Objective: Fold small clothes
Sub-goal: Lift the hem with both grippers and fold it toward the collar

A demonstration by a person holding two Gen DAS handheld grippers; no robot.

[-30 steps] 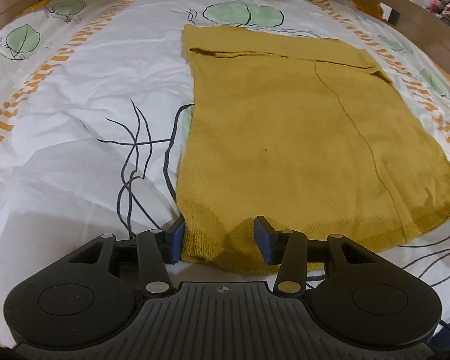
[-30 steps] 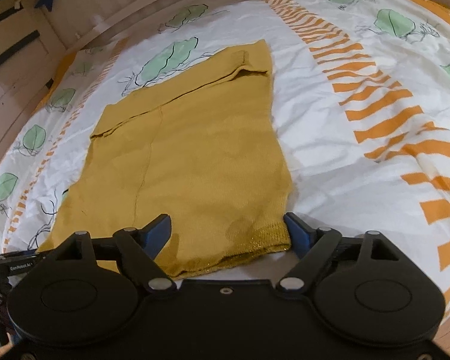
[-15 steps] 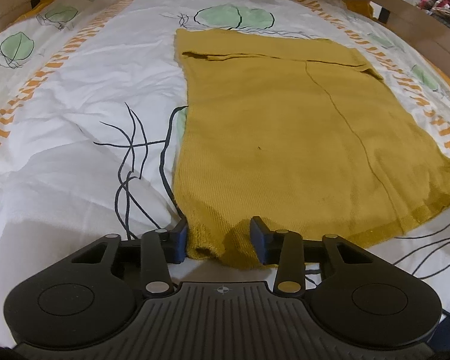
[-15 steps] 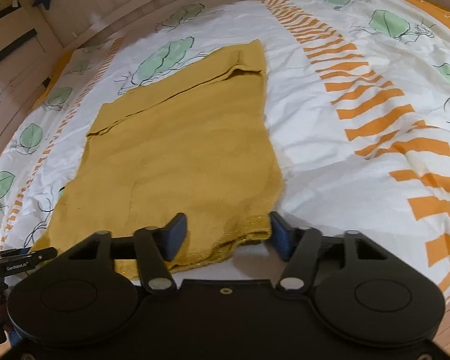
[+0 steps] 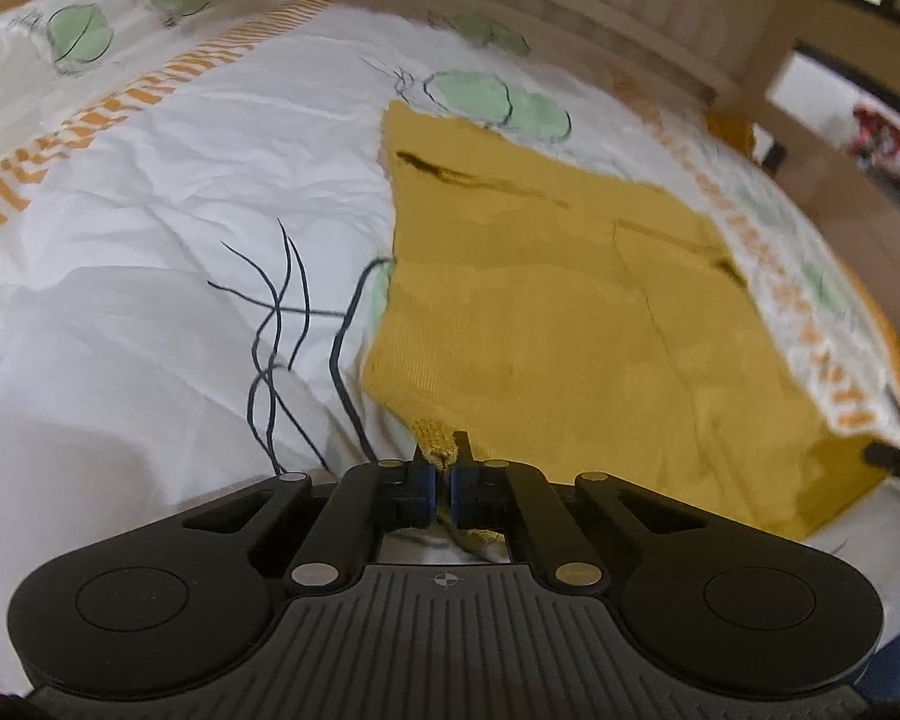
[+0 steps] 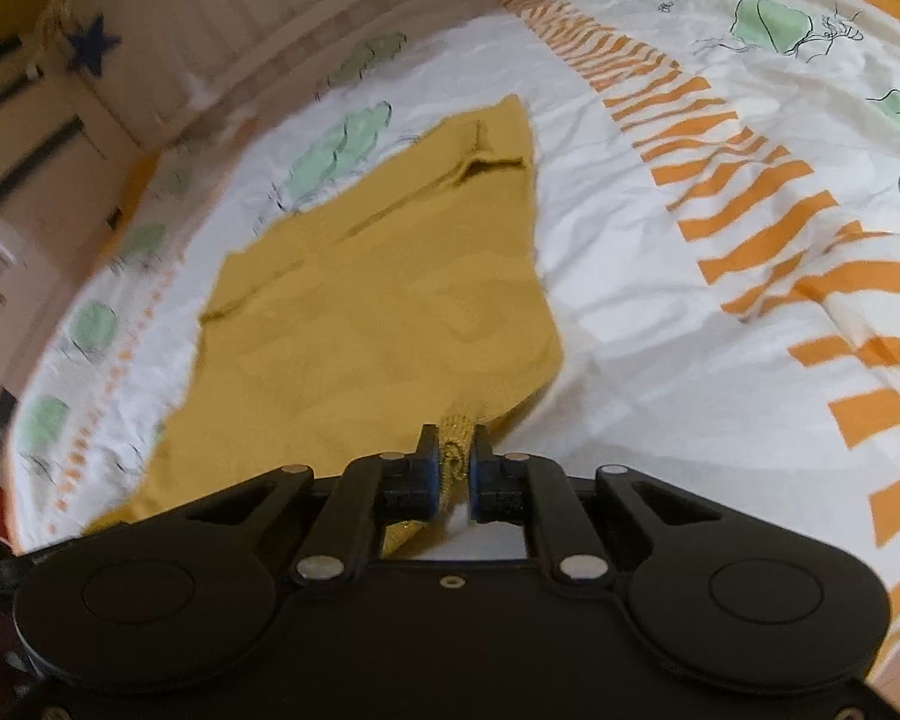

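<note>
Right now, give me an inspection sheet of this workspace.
Surface: bed sheet, white with green leaves and orange stripes, wrinkled.
Job's things: mustard garment spread flat, near hem bunched at both corners.
Clutter: nothing seen.
Grippers: left gripper shut on the hem's left corner; right gripper closing, hem's right corner pressed between its pads.
Cables: thin dark cable at the bed's right edge.
Surroundings: slatted wooden bed frame; blue star on the wall.
</note>
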